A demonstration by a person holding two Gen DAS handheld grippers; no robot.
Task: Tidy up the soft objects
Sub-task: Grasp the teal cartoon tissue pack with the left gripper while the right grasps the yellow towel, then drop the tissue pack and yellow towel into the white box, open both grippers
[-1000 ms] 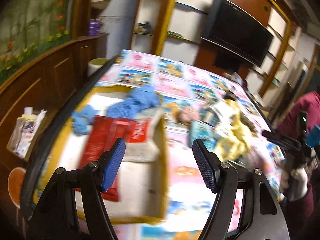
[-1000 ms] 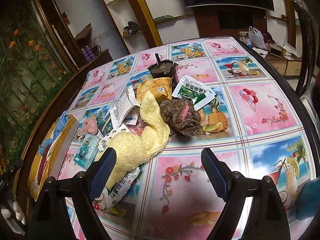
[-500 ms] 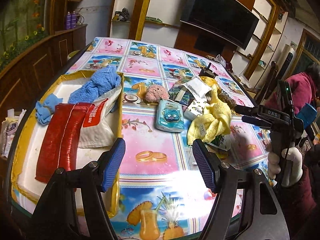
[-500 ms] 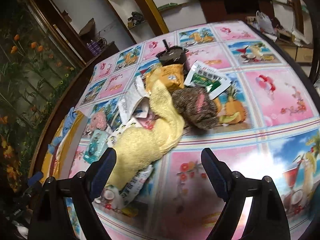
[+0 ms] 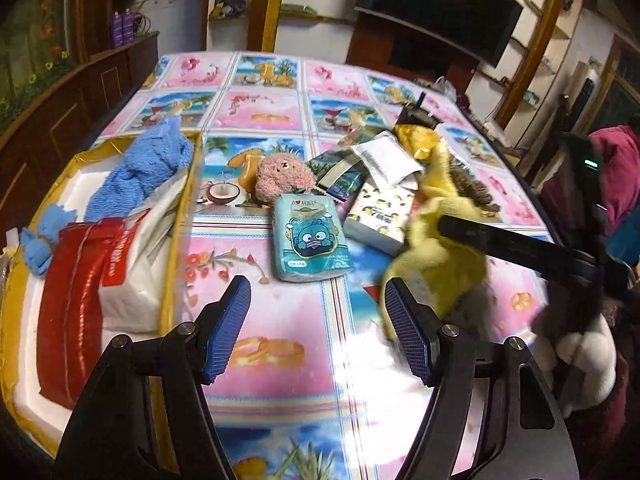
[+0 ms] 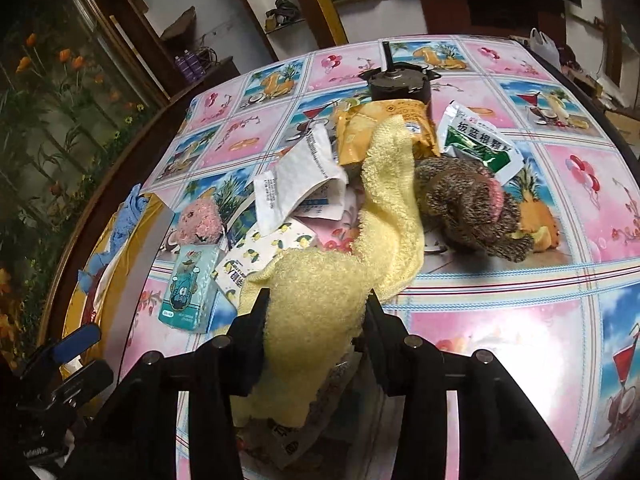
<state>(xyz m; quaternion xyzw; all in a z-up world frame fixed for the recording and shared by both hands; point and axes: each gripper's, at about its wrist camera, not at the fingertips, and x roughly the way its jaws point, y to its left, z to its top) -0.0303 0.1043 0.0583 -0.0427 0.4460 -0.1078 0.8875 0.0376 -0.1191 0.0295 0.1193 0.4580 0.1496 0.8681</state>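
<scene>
Since half a second ago, right gripper [image 6: 316, 312] has closed on the yellow towel [image 6: 384, 216]; I pinch its bunched near end. It is soft, light and will trail. Left view: my left gripper [image 5: 316, 320] stands apart, empty, beside the tray [image 5: 176, 216].

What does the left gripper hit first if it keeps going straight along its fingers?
Probably the teal tissue pack: it lies on the table dead ahead of the open left gripper, with bare tablecloth before it. Depth is unclear; a steeper path meets the cloth first.
</scene>
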